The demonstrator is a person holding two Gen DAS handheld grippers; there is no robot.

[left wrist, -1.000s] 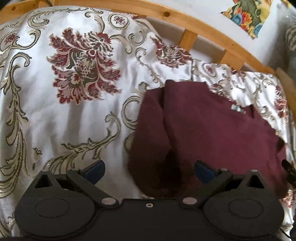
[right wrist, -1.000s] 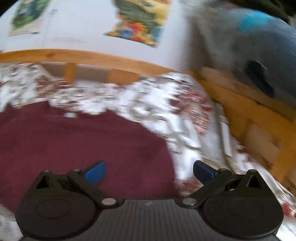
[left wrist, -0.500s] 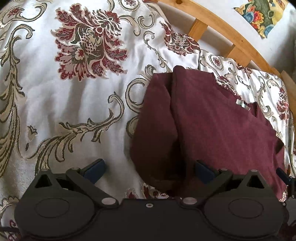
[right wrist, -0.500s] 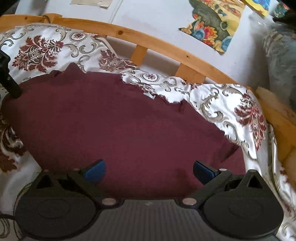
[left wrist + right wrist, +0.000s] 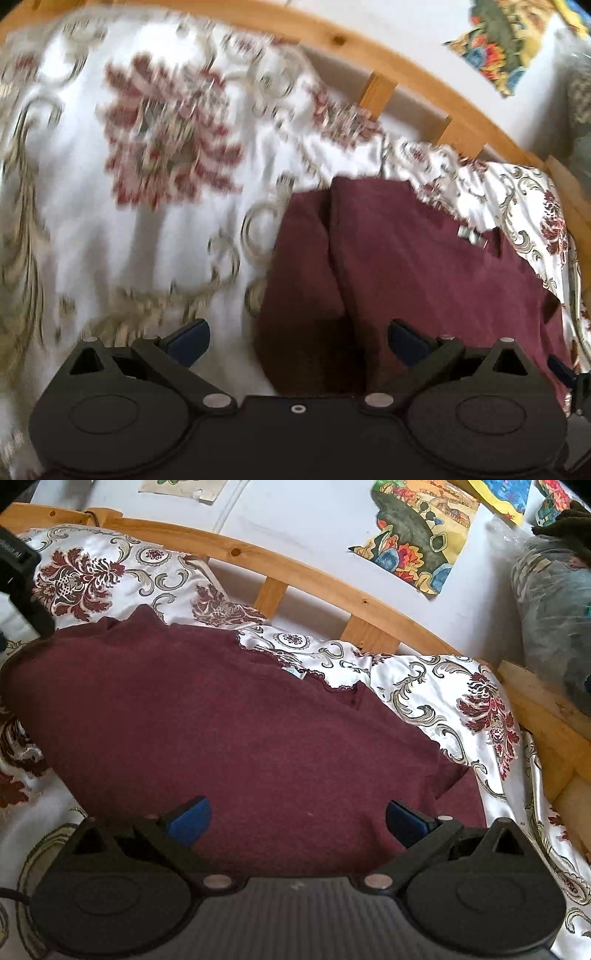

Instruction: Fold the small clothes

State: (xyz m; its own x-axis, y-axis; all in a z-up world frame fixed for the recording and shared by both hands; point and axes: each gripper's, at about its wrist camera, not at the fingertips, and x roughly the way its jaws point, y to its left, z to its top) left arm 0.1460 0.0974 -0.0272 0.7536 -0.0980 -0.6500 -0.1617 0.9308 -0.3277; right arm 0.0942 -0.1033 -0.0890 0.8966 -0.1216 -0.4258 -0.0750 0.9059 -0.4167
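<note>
Maroon garment (soft knit) lies flat, partly folded.

Seen from the left wrist, close above the patterned bedspread, looking forward between the spread fingers of the left gripper toward the wooden bed rail, with the picture blurred. Seen from the right wrist, equally low and near, facing the same rail and the white wall past the right gripper. Shared by both views: the maroon garment, the rail and the colourful wall picture.
</note>
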